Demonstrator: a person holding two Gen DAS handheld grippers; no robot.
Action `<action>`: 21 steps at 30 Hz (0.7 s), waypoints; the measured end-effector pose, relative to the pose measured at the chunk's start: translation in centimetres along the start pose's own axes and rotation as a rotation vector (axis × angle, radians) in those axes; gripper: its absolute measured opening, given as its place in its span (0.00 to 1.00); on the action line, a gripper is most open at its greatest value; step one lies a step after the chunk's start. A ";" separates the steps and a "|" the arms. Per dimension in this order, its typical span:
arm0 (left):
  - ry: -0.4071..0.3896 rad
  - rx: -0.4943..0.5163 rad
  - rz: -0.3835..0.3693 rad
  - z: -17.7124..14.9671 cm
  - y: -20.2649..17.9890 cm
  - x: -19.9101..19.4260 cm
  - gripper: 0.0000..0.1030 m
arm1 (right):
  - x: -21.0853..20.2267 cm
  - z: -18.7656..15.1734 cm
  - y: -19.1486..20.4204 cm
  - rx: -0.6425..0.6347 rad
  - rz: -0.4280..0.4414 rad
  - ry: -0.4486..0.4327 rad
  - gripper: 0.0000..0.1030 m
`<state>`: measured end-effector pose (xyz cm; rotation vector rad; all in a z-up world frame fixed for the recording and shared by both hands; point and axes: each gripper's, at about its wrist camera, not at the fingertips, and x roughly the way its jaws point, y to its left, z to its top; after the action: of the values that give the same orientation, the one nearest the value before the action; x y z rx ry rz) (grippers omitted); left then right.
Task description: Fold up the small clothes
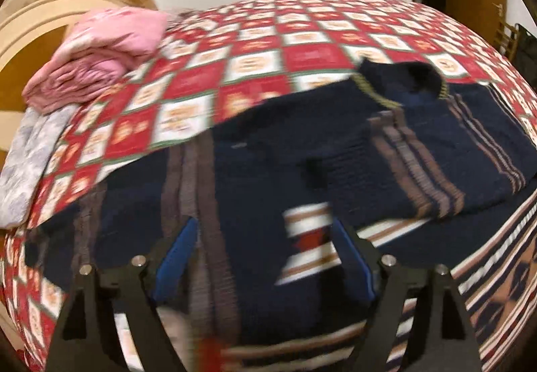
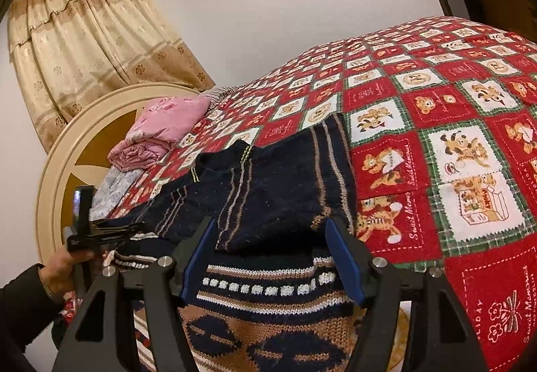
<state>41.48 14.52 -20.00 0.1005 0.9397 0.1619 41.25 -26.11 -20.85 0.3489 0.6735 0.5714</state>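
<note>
Under your left hand-held gripper [image 1: 263, 258], jaws spread and released, the sweater [image 1: 302, 153] lies on the bed [image 1: 255, 70]. Your right hand-held gripper [image 2: 270, 263] is also released, its pads either side of the sweater's [image 2: 278, 190] hem.

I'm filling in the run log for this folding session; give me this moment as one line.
stage: folding | item: navy sweater on red quilt | left hand-held gripper: open | right hand-held gripper: open
</note>
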 end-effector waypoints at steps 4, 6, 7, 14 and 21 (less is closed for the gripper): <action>-0.002 -0.066 0.041 -1.8 6.3 -1.4 0.82 | 0.1 0.0 0.4 -0.018 -0.044 0.009 0.66; 0.014 -0.124 0.071 -3.1 10.8 -1.6 0.82 | -0.4 0.0 0.7 -0.029 -0.070 0.000 0.66; 0.028 -0.159 0.106 -3.9 13.5 -1.5 0.82 | -0.7 -0.1 0.9 -0.037 -0.081 -0.004 0.66; 0.044 -0.447 0.251 -8.6 27.9 -1.2 0.82 | -1.0 -1.0 6.2 -0.182 -0.113 0.049 0.66; 0.044 -0.506 0.276 -9.9 32.4 1.1 0.82 | 1.6 -3.4 12.0 -0.355 -0.104 0.162 0.66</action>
<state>31.00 46.68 -21.64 -0.2434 0.9013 0.6536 35.47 -15.22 -18.38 -0.0644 0.7262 0.6116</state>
